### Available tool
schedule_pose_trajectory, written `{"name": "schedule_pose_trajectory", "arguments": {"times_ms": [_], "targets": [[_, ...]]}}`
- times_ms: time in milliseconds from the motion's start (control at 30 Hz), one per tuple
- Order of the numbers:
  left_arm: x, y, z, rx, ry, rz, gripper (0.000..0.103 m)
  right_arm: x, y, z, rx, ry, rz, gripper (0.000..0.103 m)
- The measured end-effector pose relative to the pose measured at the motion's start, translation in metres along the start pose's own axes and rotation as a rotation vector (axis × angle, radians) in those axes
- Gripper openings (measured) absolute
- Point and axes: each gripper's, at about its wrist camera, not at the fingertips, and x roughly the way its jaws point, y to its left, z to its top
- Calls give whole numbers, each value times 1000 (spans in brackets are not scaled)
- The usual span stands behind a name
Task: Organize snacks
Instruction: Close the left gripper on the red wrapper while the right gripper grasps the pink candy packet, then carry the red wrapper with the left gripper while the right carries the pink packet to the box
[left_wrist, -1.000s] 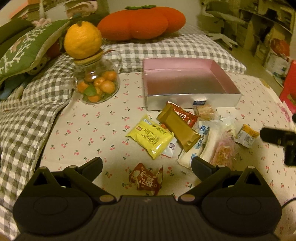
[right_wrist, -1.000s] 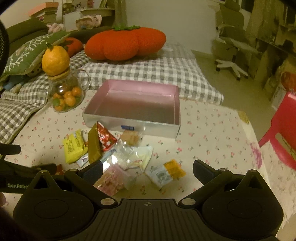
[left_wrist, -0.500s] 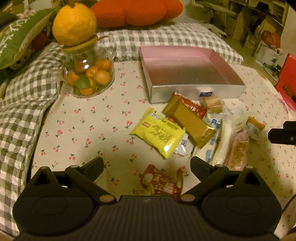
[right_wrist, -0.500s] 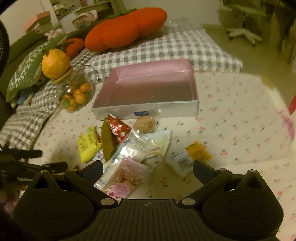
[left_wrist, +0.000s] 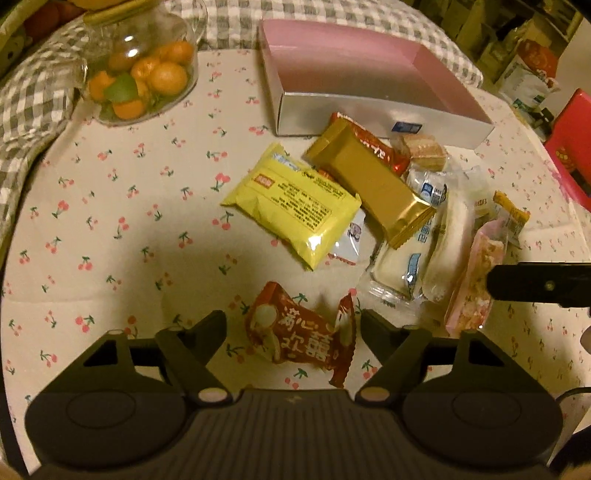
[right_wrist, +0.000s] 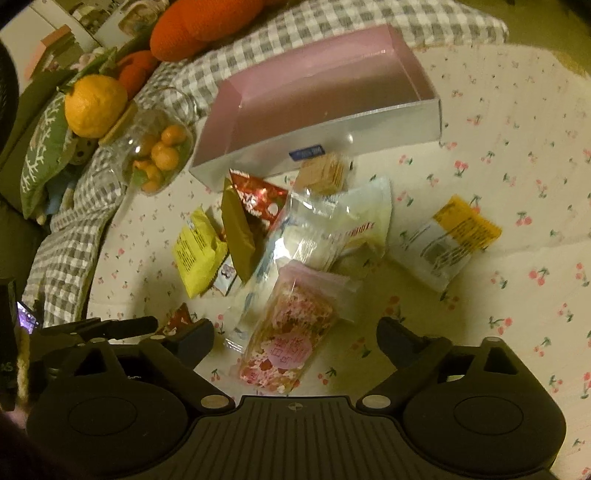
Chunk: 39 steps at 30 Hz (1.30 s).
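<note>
Cherry-print tablecloth (left_wrist: 110, 206) beside grey checked bedding (right_wrist: 66, 251), red chair (left_wrist: 572, 144)

Dim, warm yellowish light is falling from above, tinting everything I am seeing. My left gripper (left_wrist: 293, 323) is casting a broad soft shadow on the tablecloth (left_wrist: 110, 206). Glare is glinting off the clear wrappers (right_wrist: 295, 236) and the glass jar (left_wrist: 140, 62). The right view is smearing slightly with motion, and straight edges are bowing toward the dark corners.
</note>
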Motion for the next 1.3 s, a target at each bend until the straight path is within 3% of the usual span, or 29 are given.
{"name": "schedule_pose_trajectory", "arguments": {"times_ms": [133,233,367,400,1300], "targets": [[4,-4,-3,29,9,29,62,8,0,-2,-1,26,-16,80],[4,-5,-4,51,3,42,56,13,-1,-5,2,44,-21,65],[1,-6,-6,71,-9,54,51,11,-4,-7,26,54,5,35],[0,-6,-6,69,-12,53,50,10,-5,-7,34,57,13,33],[-34,-1,6,-12,-139,-16,42,-41,-12,8,83,-78,85,31]]}}
